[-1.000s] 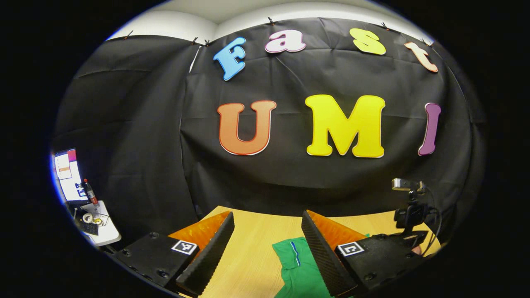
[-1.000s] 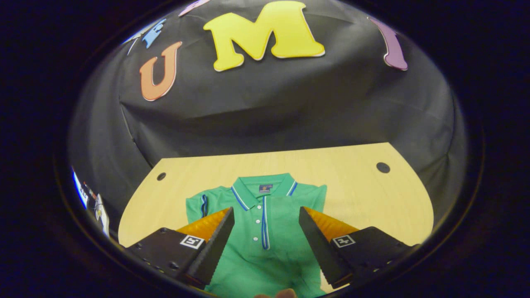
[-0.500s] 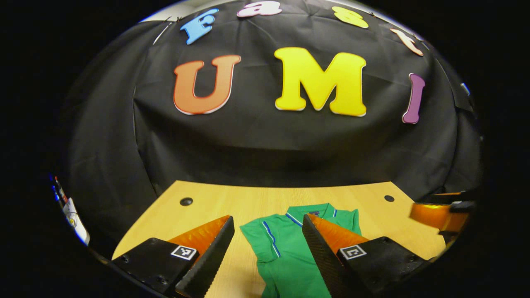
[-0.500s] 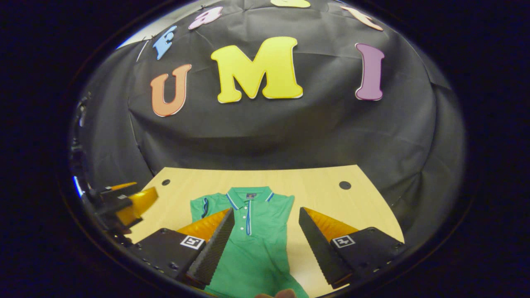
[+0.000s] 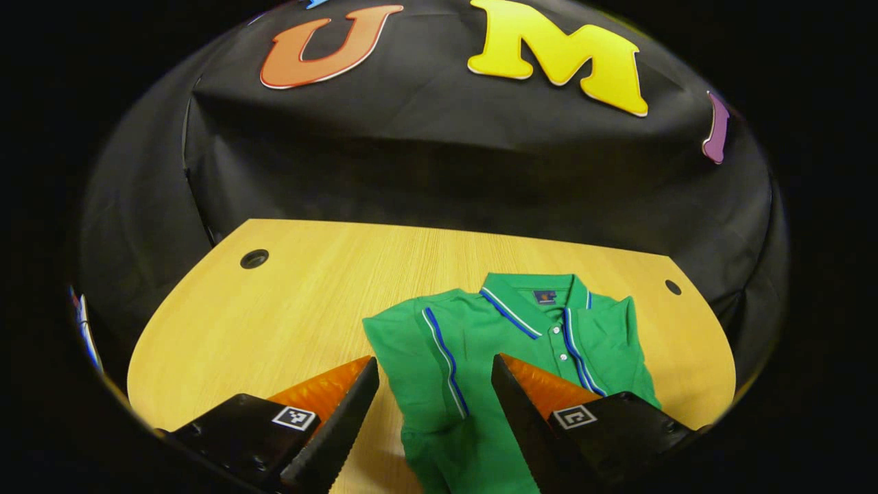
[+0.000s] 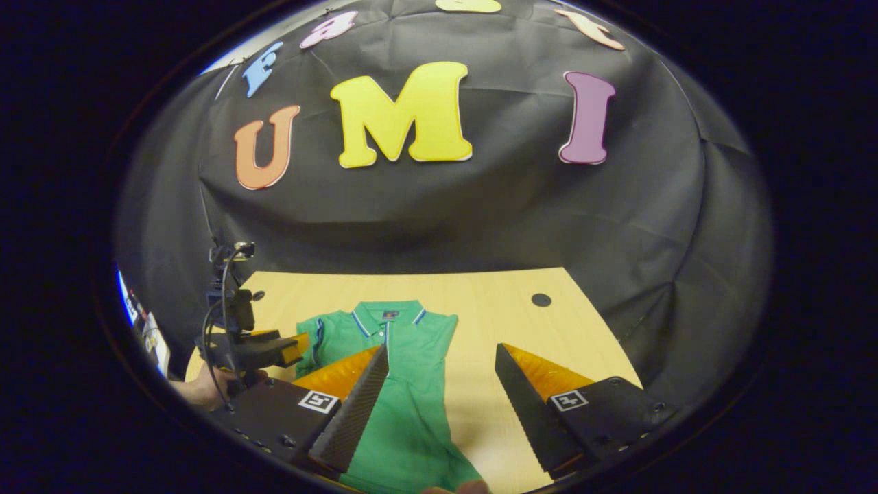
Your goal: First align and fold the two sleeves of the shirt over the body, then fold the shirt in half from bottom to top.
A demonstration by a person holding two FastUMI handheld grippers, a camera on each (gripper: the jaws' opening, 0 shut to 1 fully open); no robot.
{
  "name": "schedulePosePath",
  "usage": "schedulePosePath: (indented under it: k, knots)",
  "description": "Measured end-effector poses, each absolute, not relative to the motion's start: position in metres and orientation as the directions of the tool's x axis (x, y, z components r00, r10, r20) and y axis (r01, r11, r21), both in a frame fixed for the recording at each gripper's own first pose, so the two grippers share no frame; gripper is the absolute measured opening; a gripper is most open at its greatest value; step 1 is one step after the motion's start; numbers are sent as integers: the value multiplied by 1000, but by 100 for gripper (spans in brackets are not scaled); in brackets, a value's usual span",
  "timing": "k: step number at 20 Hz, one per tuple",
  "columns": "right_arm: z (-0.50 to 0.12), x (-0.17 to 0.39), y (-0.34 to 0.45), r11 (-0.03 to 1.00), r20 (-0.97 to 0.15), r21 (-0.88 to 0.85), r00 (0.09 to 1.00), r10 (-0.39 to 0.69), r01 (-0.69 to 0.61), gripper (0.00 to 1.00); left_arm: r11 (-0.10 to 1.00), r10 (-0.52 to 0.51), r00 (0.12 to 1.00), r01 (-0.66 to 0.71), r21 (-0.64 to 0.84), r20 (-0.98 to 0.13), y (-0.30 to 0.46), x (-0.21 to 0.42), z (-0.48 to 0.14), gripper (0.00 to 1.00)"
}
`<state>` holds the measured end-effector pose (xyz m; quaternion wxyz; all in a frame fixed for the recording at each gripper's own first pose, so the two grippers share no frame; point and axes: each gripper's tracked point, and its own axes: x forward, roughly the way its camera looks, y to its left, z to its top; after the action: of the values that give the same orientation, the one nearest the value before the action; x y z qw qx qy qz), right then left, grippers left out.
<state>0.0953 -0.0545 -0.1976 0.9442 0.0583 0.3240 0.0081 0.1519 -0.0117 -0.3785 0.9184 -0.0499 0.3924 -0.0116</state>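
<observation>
Left gripper (image 5: pixel 433 405) hangs above the near part of the wooden table (image 5: pixel 288 302), its two fingers spread wide with nothing between them but air, and through that gap the green polo shirt (image 5: pixel 480 343) lies flat on the tabletop, collar toward the black cloth wall (image 5: pixel 439 165), both sleeves already folded in over the body so the garment reads as a narrow upright strip. The blue-and-white trim of the near folded sleeve runs down the strip's left edge in the left gripper view, and the button placket runs down beside the right finger. Right gripper (image 6: pixel 442 401) is parted just as wide, empty too, poised low over the table with its left finger over the shirt's body and its right finger over bare wood. In the right gripper view the other gripper shows at the left edge, with a small camera on a stalk and a cable looping down, and the hand (image 6: pixel 199 387) gripping it is cut off by the round edge, so little more than knuckles can be made out. The shirt's hem is hidden in both views, lost under the fingers and the bottom rim. Two dark round holes sit in the table's far corners, one (image 5: pixel 254 259) at the left and one (image 5: pixel 673 287) at the right. A sliver of cluttered background (image 6: pixel 140 319) at the far left is too squeezed to identify.
</observation>
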Motion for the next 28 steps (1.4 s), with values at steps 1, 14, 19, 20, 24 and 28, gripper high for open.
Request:
schedulePosePath:
  k: [1, 14, 19, 20, 24, 28]
  knots:
    - [-204, 95, -54, 992, -624, 121, 779, 56, 26, 92, 995, -65, 678, -16, -103, -733, -13, 153, -387, 100]
    - [-254, 107, -41, 985, -698, 169, 709, 103, 23, 96, 997, -56, 600, -2, -71, -798, 0, 153, -431, 49]
    - [-258, 113, -35, 983, -700, 181, 704, 116, 18, 96, 997, -71, 599, 9, -82, -797, 11, 150, -429, 17]
    - [-258, 113, -33, 983, -700, 182, 704, 119, 15, 96, 996, -84, 599, 18, -92, -796, 10, 149, -428, 15]
    - [-255, 113, -28, 986, -692, 164, 712, 117, -2, 96, 998, -52, 631, -4, -70, -774, 21, 151, -410, 11]
    - [-247, 109, -23, 984, -679, 179, 723, 125, -3, 96, 996, -48, 694, -19, -85, -718, 33, 160, -373, 10]
